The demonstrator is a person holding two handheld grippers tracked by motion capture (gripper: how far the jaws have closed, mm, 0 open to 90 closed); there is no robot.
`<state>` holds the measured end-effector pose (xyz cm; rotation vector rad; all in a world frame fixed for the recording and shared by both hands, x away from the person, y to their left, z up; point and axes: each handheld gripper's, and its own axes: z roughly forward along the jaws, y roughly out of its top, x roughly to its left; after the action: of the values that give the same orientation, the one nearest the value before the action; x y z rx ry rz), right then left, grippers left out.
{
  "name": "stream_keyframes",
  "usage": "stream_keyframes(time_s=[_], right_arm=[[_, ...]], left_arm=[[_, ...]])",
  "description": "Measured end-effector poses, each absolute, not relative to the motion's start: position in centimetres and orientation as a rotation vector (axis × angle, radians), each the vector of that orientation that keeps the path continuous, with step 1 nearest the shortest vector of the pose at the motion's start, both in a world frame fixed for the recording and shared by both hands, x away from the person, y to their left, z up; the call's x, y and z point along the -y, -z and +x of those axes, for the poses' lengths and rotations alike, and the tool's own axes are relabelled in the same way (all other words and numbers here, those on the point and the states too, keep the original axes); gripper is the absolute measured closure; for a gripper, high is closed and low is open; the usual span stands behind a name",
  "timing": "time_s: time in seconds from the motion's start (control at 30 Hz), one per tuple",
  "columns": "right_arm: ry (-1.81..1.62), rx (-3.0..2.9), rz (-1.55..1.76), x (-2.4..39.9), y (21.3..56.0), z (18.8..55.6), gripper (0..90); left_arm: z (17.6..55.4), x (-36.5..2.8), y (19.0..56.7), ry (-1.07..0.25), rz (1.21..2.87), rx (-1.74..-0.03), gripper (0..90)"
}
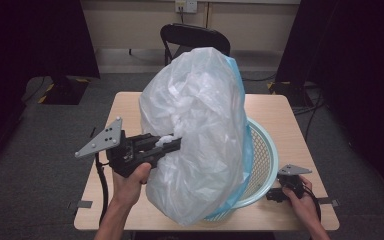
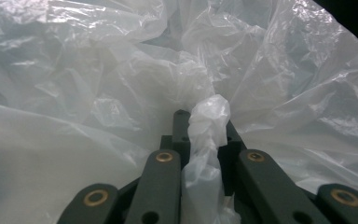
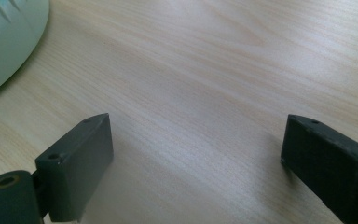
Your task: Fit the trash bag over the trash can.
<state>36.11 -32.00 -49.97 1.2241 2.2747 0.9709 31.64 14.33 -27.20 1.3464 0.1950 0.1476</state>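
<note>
**One bag, one basket, and the liner's only half sorted**

Two grippers here, doing very different things. The left gripper (image 1: 172, 143) is clamped down on a twisted wad of the white plastic bag (image 1: 200, 115); in the left gripper view you can see that bunched bit of film (image 2: 208, 140) squeezed between the jaws, with the rest of the bag billowing out beyond it. The bag is puffed up big and held above the table, draping down over and into the light green laundry-style basket (image 1: 267, 160) that sits toward the right side of the wooden table (image 1: 125, 107).

The right gripper (image 1: 275, 196) sits low at the table's near right corner, just beside the basket, jaws spread wide with nothing between them. Its own view has bare wood grain between the jaws and a sliver of the basket's rim (image 3: 4, 42) off to one side.

Progress, as I read it: the bag is grabbed and lifted, so that part's done. Whether it's going in as a liner or coming out I can't tell, but either way it isn't settled yet, and the right gripper hasn't joined in.

Count: one bag, one basket, one table, one black chair (image 1: 195, 37) behind it.
</note>
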Motion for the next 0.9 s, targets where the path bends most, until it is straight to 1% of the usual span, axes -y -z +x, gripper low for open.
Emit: stream_keyframes(time_s=[0.27,0.37,0.43,0.53,0.63,0.73,0.77,0.8,0.83,0.87,0.9], right_arm=[[-0.971,-2.275,1.224,32.0,50.0,36.1,8.5],[-0.971,-2.275,1.224,32.0,50.0,36.1,8.4],[-0.971,-2.275,1.223,32.0,50.0,36.1,8.4],[-0.971,-2.275,1.223,32.0,50.0,36.1,8.4],[-0.971,-2.275,1.223,32.0,50.0,36.1,8.4],[-0.971,-2.275,1.224,32.0,50.0,36.1,8.4],[-0.971,-2.275,1.224,32.0,50.0,36.1,8.4],[-0.971,-2.275,1.224,32.0,50.0,36.1,8.4],[-0.971,-2.275,1.223,32.0,50.0,36.1,8.4],[-0.971,-2.275,1.224,32.0,50.0,36.1,8.4],[-0.971,-2.275,1.224,32.0,50.0,36.1,8.4]], left_arm=[[32.2,-12.2,26.9,-0.134,1.385,-0.186,82.6],[32.6,-11.4,27.2,-0.134,1.418,-0.196,81.2],[32.5,-11.2,27.0,-0.141,1.424,-0.190,77.9],[32.4,-10.9,26.8,-0.172,1.467,-0.192,68.1],[32.3,-10.7,26.5,-0.202,1.493,-0.198,61.0],[32.1,-10.9,26.1,-0.250,1.496,-0.221,45.3],[32.1,-10.9,26.1,-0.250,1.496,-0.221,42.3],[32.0,-11.0,26.0,-0.256,1.498,-0.225,42.3],[32.0,-11.2,25.8,-0.270,1.500,-0.240,40.3],[32.0,-11.3,25.7,-0.274,1.497,-0.242,36.7],[32.0,-11.3,25.7,-0.275,1.496,-0.243,36.1]])
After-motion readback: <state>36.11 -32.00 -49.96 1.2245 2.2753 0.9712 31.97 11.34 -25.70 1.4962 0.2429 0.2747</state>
